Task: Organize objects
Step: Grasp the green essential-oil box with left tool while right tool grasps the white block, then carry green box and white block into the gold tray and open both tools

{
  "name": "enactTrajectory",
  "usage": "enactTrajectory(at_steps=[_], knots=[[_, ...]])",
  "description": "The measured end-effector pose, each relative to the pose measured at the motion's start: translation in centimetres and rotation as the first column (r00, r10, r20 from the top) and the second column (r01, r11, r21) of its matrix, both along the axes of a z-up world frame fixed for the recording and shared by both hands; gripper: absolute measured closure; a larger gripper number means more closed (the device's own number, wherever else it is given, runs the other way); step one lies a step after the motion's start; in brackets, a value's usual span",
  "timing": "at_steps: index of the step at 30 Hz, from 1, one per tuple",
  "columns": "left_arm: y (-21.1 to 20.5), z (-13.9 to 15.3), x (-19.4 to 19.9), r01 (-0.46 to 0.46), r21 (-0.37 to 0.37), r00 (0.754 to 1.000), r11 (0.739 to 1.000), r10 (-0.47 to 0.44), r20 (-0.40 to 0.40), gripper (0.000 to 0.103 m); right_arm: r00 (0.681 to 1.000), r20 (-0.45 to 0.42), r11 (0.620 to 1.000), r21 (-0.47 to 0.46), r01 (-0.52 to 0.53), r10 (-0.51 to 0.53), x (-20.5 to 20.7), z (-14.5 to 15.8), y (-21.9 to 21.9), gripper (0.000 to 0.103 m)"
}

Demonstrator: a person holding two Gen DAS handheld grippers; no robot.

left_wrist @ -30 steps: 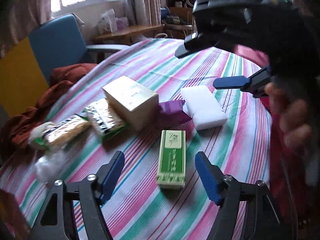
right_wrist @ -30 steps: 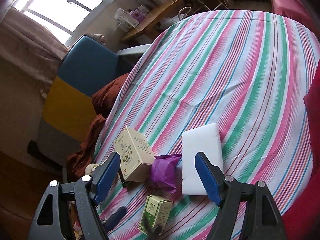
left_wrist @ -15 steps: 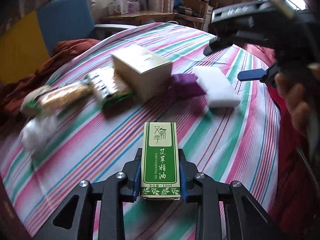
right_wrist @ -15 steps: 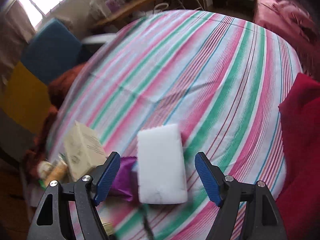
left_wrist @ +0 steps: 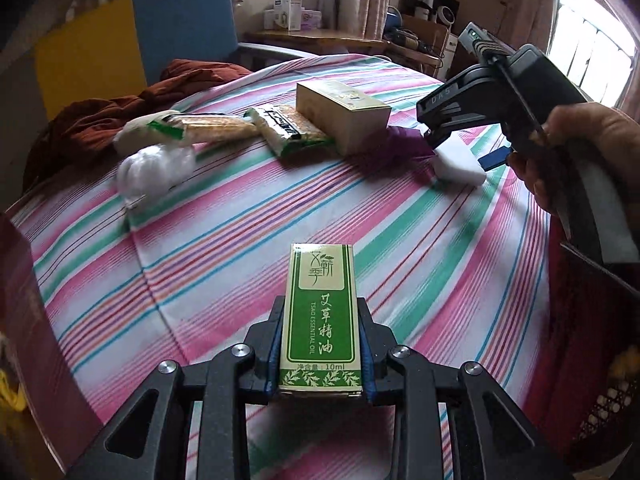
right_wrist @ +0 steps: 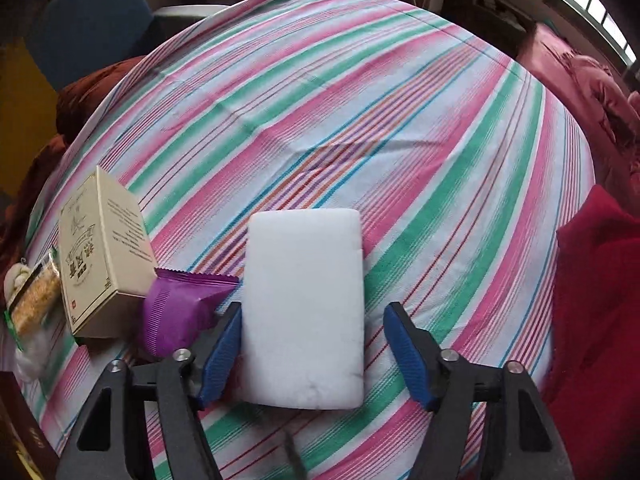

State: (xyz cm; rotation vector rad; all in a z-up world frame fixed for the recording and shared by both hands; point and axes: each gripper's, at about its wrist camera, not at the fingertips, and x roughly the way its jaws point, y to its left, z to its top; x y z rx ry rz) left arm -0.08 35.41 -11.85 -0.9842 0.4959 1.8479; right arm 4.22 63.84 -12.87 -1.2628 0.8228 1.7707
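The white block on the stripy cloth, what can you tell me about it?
The white block is a flat, plain rectangle with rounded corners. It looks soft, like foam or sponge, with a few faint grey marks near its close end. It lies flat on the striped tablecloth. A purple wrapper sits right against its left side. The right gripper straddles it and its jaws have just been closing: the left finger is at the block's edge, while the right finger stands clear, so it is not gripped yet.

Soft cloth, printed card, foam and foil on show.
Striped woven cloth [right_wrist: 360, 92] looks matt; green carton [left_wrist: 320, 316] is smooth, slightly glossy card; white sponge [right_wrist: 304, 304] matt, fine-pored; purple wrapper [right_wrist: 180, 308] shiny crinkled film.
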Motion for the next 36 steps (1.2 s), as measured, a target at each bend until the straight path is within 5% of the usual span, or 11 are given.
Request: enactTrajectory(at_steps=[7, 15, 22, 27, 36], knots=[[-1.3, 0.3, 0.7, -0.034, -0.008, 0.999, 0.999, 0.033, -0.017, 0.072, 0.990, -0.136, 0.999, 0.026, 0.047, -0.043, 1.9, 1.8, 0.1, 0.047], [-3.8, 3.0, 1.2, -0.089, 0.032, 0.995, 0.995, 0.091, -0.038, 0.072, 0.930, -0.367, 0.998, 0.050, 0.035, -0.014, 4.2, 4.4, -0.8, 0.047], [-7.8, 7.3, 1.1, -0.190, 0.115, 0.976, 0.975, 0.200, -0.086, 0.072, 0.884, -0.459, 0.994, 0.093, -0.051, 0.089, 0.9, 6.2, -1.4, 0.047], [-11.6, 9.6, 0.5, -0.293, 0.154, 0.941, 0.944, 0.313, -0.128, 0.072, 0.852, -0.491, 0.981, 0.147, -0.125, 0.182, 0.3, 7.6, -3.2, 0.047], [-19.9, 12.0, -1.1, -0.478, 0.199, 0.839, 0.855, 0.512, -0.184, 0.072, 0.806, -0.457, 0.925, 0.231, -0.300, 0.376, -1.0, 9.1, -7.8, 0.047]])
